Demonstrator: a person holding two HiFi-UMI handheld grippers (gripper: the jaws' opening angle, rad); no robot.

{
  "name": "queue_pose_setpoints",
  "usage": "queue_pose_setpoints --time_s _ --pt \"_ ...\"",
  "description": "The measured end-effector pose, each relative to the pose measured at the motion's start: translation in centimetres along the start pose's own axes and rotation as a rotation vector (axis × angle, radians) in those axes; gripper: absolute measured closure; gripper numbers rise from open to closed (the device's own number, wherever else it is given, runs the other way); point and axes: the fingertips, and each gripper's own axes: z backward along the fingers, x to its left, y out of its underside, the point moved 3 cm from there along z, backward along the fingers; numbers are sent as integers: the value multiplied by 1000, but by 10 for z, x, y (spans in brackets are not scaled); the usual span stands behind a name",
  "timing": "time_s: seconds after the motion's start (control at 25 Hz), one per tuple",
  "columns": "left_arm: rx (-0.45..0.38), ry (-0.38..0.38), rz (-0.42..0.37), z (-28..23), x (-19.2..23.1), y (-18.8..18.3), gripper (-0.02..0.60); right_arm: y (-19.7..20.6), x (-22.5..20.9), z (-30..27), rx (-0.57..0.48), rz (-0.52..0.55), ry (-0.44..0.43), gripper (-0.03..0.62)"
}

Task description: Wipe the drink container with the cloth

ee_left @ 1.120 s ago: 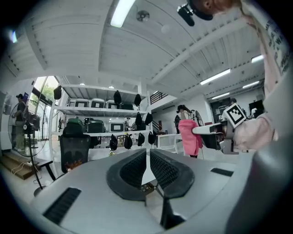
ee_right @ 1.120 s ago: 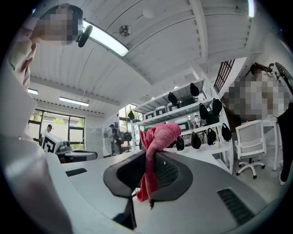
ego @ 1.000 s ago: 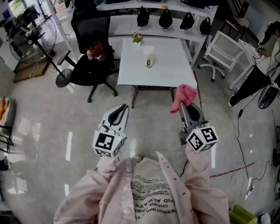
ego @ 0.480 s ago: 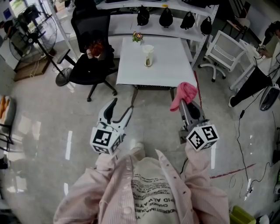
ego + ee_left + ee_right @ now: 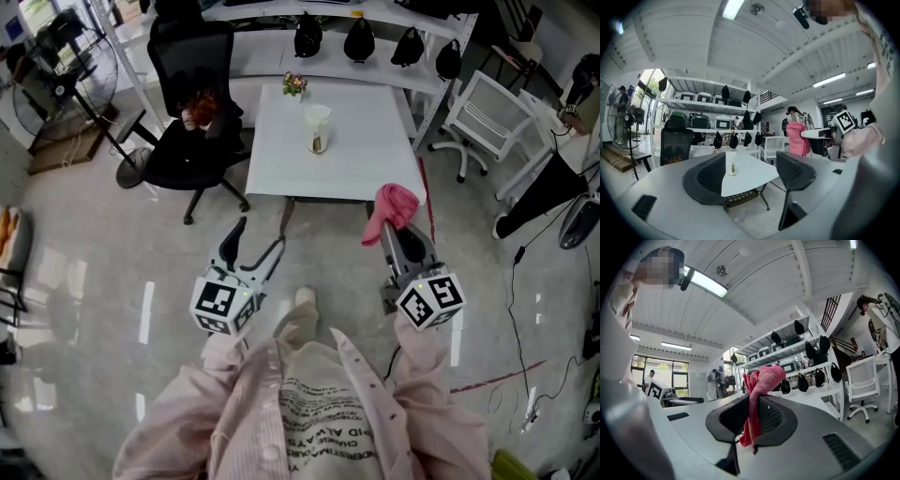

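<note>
The drink container (image 5: 318, 123) stood toward the far side of the table (image 5: 361, 159), and both tools were well short of the table's near edge. The left tool (image 5: 259, 238) had just been opening its jaws, which were spread with nothing between them. The right tool (image 5: 398, 232) pinched the pink cloth (image 5: 395, 204). The container looked light, so a sound approach was probably to brace it low with the left tool before the cloth touched it.

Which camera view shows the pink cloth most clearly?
The right gripper view: the pink cloth is largest there, clamped between the right gripper's jaws. The head view shows it from above, bunched; the left gripper view shows it small and distant.
</note>
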Motion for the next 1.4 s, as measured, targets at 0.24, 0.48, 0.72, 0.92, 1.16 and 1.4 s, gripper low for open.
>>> queue_pose_setpoints --time_s 0.24,0.48,0.72,0.92,1.16,1.4 --pt "21 6 26 -59 33 6 264 9 -40 -49 29 -18 25 557" --pt "42 35 37 -121 63 0 264 9 -77 -104 54 -45 51 557" --pt "54 45 55 -168 101 2 264 10 -102 -151 60 -52 77 557" --pt "56 69 63 -201 119 4 264 14 -121 -171 65 -53 102 557" --pt "78 104 77 -226 126 10 264 20 -138 -194 73 -79 107 557" --pt "103 96 102 -257 145 23 264 28 -161 -233 96 -100 86 557"
